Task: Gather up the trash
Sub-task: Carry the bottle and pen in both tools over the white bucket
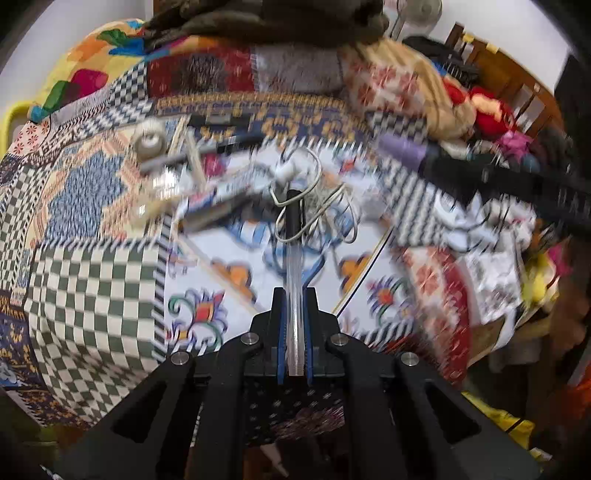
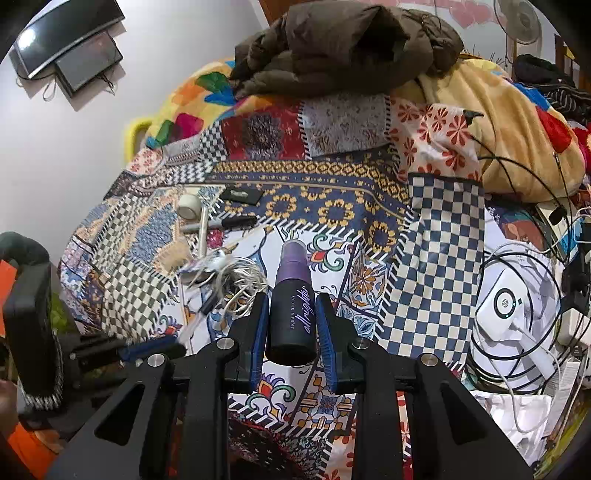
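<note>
Left wrist view is motion-blurred: the left gripper (image 1: 295, 295) has its fingers (image 1: 277, 325) pressed nearly together on a clear pen with a black cap (image 1: 294, 273), which points up the middle of the frame over a patchwork bedspread (image 1: 92, 280). Just past the pen's cap lies a tangle of white cable (image 1: 314, 206), and a tape roll (image 1: 149, 142) sits at upper left.

Right wrist view is sharp. The right gripper (image 2: 291, 306) holds a black Urban Decay spray bottle with a purple cap (image 2: 291, 306) between its blue-padded fingers (image 2: 258, 332), moderately spread to the bottle's width, at frame centre above the bedspread (image 2: 436, 258). At left centre lie the tape roll (image 2: 189, 206), a marker (image 2: 229, 222) and the white cable tangle (image 2: 240, 280). A brown puffer jacket (image 2: 343, 44) is heaped at the top, with a yellow blanket (image 2: 509, 122) to its right. A white device ringed by black cable (image 2: 506, 314) rests at right. On the white wall at upper left hang two dark panels (image 2: 70, 40), and a fan (image 2: 519, 18) stands at upper right.
</note>
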